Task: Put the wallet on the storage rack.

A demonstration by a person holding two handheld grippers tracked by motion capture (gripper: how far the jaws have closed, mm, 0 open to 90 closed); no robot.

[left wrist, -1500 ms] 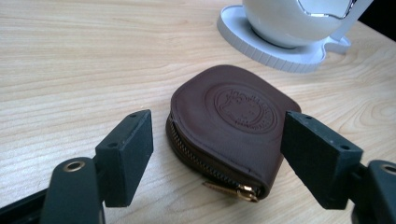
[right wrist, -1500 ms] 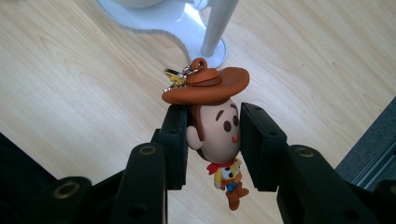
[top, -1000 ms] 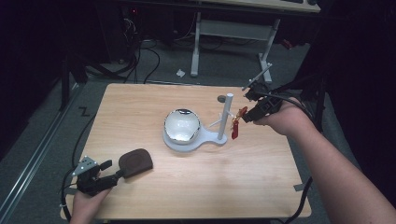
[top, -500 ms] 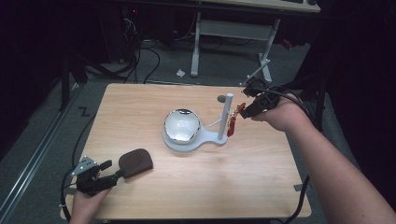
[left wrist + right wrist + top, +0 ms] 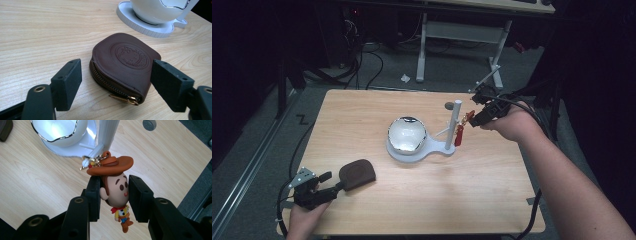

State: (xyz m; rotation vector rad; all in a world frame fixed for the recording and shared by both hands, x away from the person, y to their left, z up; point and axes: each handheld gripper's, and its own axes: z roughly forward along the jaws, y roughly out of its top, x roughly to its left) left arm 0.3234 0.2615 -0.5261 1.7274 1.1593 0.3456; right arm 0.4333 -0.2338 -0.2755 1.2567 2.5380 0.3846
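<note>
- My right gripper is clamped on the head of the cowboy keychain, one pad on each side of the face, just under the hat brim.
- The figure hangs between my jaws: wide orange-brown hat, round pale face, red neckerchief, small yellow body and brown boots dangling below my pads.
- Its gold clasp sits right above my jaws, at the arm of the white post on the stand; I cannot tell whether it is hooked on.
- My worry: the head is round and smooth, so a sideways tug could let it squirt out of my pads. If the clasp is caught, pulling could tip the stand's base and the shiny bowl on it.
- My left gripper is apart, pads either side of the brown zip pouch without touching it, on the wooden surface.
</note>
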